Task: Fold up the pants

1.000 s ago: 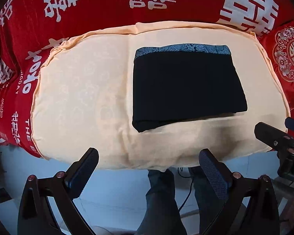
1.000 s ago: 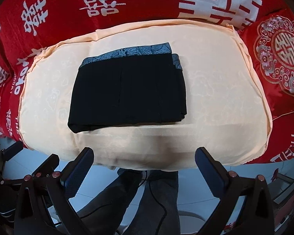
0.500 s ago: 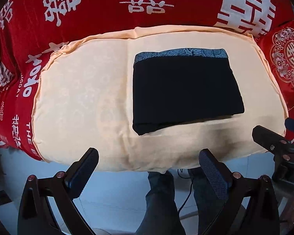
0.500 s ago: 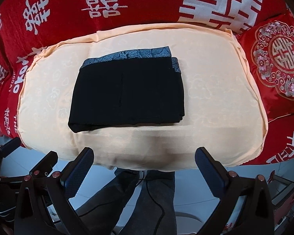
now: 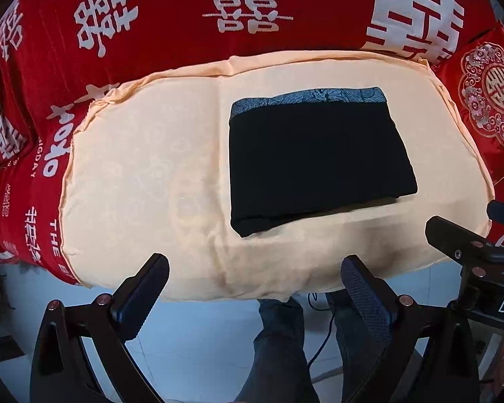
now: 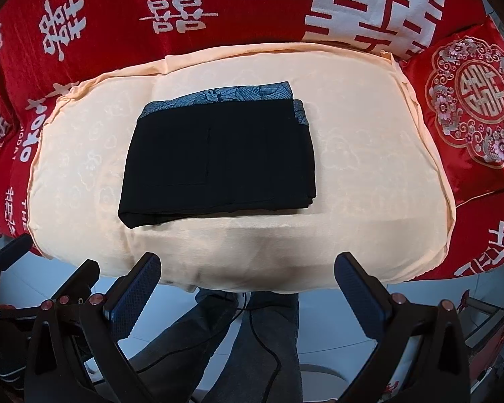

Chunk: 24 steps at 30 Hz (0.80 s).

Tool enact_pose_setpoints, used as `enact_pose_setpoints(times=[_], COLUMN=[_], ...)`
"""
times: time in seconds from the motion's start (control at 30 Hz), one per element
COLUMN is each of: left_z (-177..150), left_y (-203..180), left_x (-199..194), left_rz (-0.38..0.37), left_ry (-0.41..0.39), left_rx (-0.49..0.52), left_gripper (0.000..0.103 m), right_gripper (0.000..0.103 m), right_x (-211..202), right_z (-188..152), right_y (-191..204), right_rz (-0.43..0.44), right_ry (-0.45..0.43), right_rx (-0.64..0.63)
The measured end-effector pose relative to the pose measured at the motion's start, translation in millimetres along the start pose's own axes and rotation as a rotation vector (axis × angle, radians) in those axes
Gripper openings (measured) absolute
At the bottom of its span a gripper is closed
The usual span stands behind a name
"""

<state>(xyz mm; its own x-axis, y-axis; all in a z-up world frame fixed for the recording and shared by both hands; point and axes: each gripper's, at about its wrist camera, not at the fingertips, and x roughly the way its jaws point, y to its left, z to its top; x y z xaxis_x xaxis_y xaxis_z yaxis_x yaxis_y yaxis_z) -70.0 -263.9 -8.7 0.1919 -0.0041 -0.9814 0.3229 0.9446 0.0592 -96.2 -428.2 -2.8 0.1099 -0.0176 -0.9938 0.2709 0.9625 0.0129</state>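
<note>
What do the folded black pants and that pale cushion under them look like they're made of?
The black pants look like a thin, matte woven or knit fabric; the folded layers lie flat, and a blue-grey patterned waistband trims the far edge. The peach cushion cover seems a smooth damask-type cloth: faint tone-on-tone cloud motifs and a slight sheen. Exact fibres cannot be told.

I see a peach cloth (image 5: 144, 174) spread over a red bedspread (image 5: 171, 13) with white characters. Right of the cloth lies a red embroidered cushion (image 6: 470, 100). Below the cloth's near edge I see pale floor (image 6: 319, 342), a black cable (image 6: 265, 346) and trousered legs (image 5: 279, 342).
</note>
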Motion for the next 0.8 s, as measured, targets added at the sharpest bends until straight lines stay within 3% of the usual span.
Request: enact_pose_setpoints(times=[0.8], left_z=[3.7], left_y=[-4.6], left_x=[-1.6], left_rz=[-0.024], left_ry=[-0.02], left_rx=[0.003], left_gripper=[0.103], right_gripper=[0.103], right_x=[-0.8], right_z=[2.6], right_y=[-0.3], right_rz=[-0.009], right_ry=[0.003], right_rx=[0.0])
